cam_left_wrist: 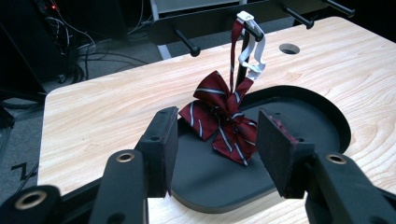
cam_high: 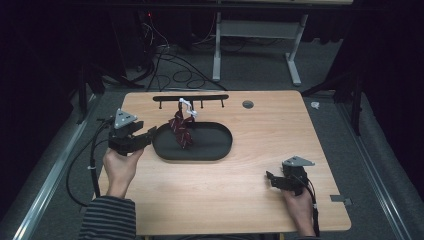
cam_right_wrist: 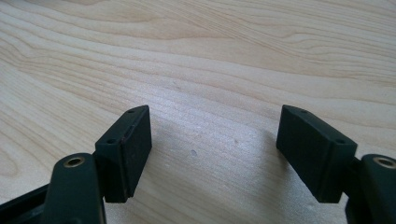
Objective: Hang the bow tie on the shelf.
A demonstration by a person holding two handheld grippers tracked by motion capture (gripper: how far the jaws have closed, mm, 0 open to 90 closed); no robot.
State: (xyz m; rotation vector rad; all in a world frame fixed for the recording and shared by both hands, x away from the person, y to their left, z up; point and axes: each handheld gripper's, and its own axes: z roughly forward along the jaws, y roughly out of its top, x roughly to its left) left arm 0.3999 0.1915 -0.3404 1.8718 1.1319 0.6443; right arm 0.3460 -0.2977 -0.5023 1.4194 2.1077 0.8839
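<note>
One striped maroon bow tie (cam_left_wrist: 223,120) hanging off rack (cam_left_wrist: 205,21) into black tray (cam_left_wrist: 322,123), both tools (cam_left_wrist: 217,144) (cam_right_wrist: 215,151) spread apart.

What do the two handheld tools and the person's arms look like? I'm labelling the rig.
Both the left tool and the right tool are black, each topped by a grey triangular plate, with flat rectangular jaw pads, brass-coloured rivets and a trailing black cable. The left arm wears a grey-and-dark striped sleeve.
</note>
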